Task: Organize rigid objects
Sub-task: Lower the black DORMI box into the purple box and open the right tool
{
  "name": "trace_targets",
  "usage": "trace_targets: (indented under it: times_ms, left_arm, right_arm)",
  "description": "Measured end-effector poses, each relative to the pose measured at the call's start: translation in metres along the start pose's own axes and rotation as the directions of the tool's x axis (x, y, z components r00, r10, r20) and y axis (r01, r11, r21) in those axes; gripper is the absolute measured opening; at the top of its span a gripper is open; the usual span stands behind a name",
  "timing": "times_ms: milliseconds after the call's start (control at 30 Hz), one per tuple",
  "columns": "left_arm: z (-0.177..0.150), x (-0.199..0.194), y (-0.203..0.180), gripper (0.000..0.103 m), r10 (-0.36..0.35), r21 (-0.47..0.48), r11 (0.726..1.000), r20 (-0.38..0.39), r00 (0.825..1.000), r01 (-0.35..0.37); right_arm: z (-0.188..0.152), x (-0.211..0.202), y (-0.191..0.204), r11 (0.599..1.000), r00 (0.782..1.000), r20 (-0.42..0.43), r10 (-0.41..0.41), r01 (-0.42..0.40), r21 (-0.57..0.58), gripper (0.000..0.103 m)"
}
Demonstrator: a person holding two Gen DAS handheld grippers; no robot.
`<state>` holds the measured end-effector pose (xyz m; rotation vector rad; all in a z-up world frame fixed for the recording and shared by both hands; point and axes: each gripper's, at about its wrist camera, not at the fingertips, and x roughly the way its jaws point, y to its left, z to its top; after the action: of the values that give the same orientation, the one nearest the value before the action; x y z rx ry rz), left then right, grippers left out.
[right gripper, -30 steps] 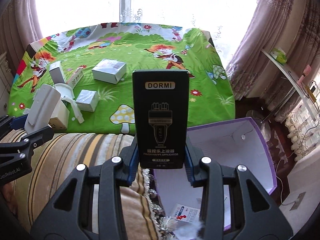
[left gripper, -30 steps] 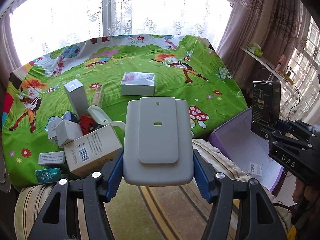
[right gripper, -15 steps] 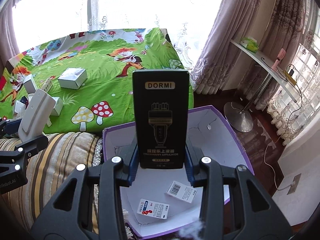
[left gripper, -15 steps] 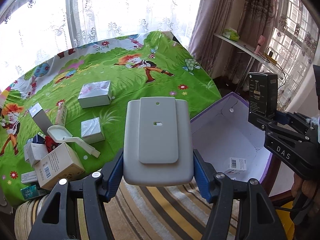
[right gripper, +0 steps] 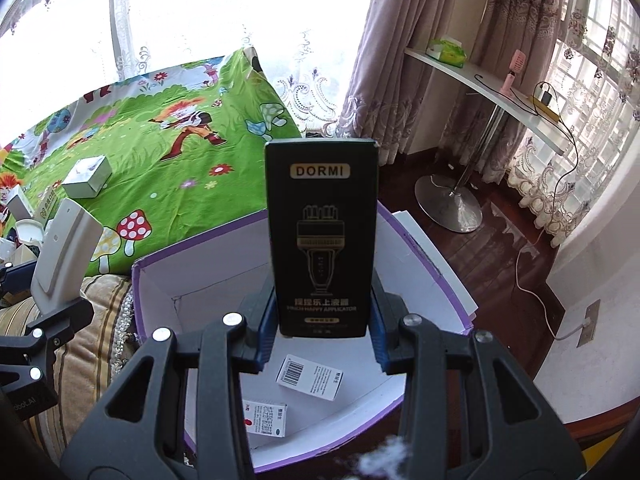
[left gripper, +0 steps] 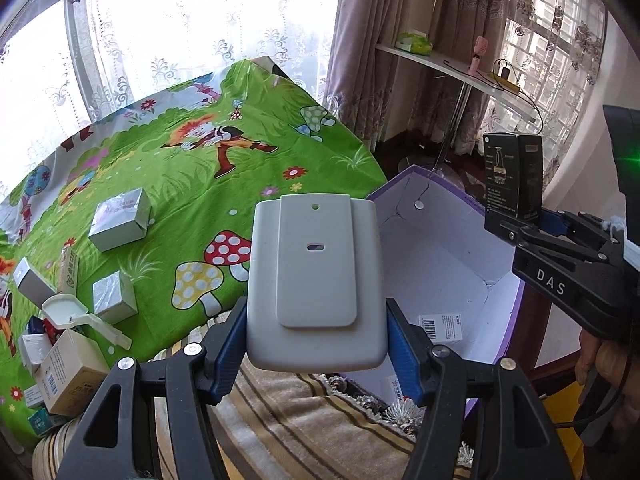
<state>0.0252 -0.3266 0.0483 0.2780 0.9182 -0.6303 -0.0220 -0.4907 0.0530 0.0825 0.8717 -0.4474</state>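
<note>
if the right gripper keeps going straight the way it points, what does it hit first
Probably the purple box: the right gripper, shut on the black carton, points into its open top. Likely first contact is the white far wall, though depth is unclear.

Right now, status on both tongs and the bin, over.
Left tongs shut on grey case. Right tongs shut on black DORMI box, over purple bin. Two small boxes already inside; nothing blocking.

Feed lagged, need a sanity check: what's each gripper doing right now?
Left gripper: closed on the grey case.
Right gripper: closed on the black box, above the purple bin.
</note>
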Motion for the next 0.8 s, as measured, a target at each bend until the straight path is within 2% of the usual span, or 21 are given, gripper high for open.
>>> trace_targets:
  times_ms: [167, 467, 533, 600, 800]
  left_arm:
    - [0.007, 0.007, -0.014, 0.064, -0.02, 0.02, 1.0, 0.002, 1.0, 0.02]
    - [0.014, 0.011, -0.027, 0.065, -0.014, 0.049, 0.999, 0.008, 1.0, 0.014]
    - [0.015, 0.012, -0.028, 0.065, -0.004, 0.053, 0.999, 0.008, 1.0, 0.004]
    - [0.014, 0.011, -0.027, 0.068, 0.006, 0.053, 0.999, 0.011, 1.0, -0.007]
    - [0.012, 0.008, -0.011, 0.069, 0.046, 0.009, 0.999, 0.013, 0.999, -0.046]
  right_arm:
    - [0.0, 0.004, -0.014, 0.999, 1.0, -0.008, -0.023, 0.024, 0.031, 0.043]
    - [-0.002, 0.006, -0.023, 0.998, 0.999, -0.014, -0.039, 0.039, 0.057, 0.044]
    - [-0.002, 0.008, -0.024, 0.998, 0.999, -0.016, -0.038, 0.039, 0.058, 0.05]
    - [-0.002, 0.007, -0.022, 0.998, 1.0, -0.012, -0.026, 0.026, 0.054, 0.061]
    - [-0.002, 0.006, -0.009, 1.0, 1.0, -0.009, -0.006, 0.006, 0.023, 0.063]
